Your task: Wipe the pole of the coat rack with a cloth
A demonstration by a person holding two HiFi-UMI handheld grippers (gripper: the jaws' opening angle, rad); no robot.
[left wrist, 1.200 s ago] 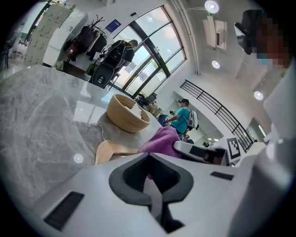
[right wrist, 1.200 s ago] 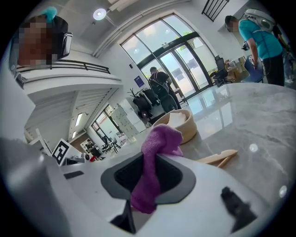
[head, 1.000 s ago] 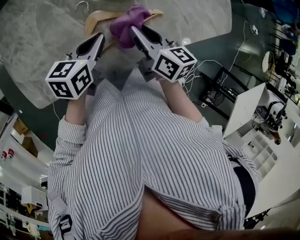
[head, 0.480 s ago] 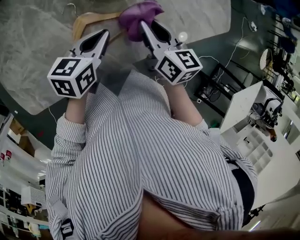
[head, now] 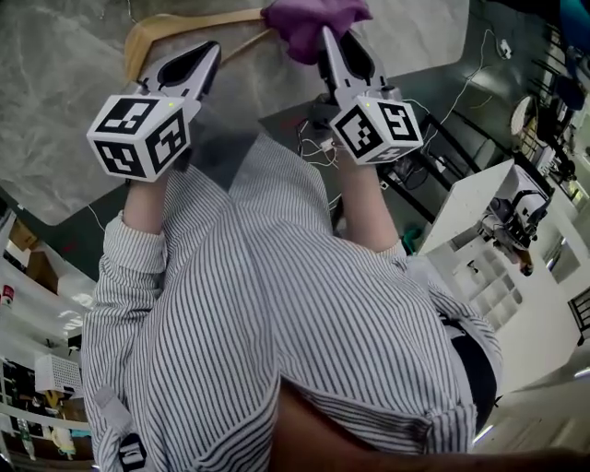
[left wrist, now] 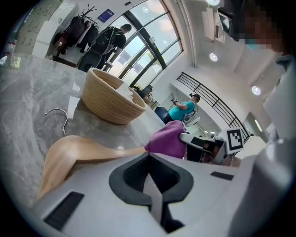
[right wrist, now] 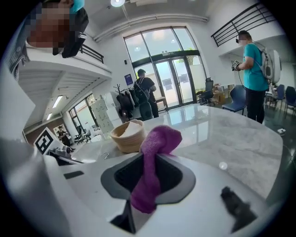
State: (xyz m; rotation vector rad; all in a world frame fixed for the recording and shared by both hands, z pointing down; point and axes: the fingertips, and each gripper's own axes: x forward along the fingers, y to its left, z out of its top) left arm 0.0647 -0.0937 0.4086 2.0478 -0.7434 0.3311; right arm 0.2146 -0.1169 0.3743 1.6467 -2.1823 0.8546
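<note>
My right gripper [head: 324,41] is clamped on the cloth [head: 313,20]. My left gripper [head: 210,53] has its jaws together with nothing between them. The cloth runs lengthwise along the right jaws. Its bunched end points far, over the table [head: 55,111], just beside the right end of the hanger [head: 184,20]. I see no pole nearby. To wipe well, I think I must grip firmly and press that free end along the pole.

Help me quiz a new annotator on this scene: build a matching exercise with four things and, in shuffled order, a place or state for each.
Things:
1. purple cloth
2. wooden hanger
3. woven basket
4. left gripper

Places or states:
A. jaws together
B. standing upright on the marble table
C. clamped in the right gripper
D. lying on the marble table

Pairs: 1-C, 2-D, 3-B, 4-A
</note>
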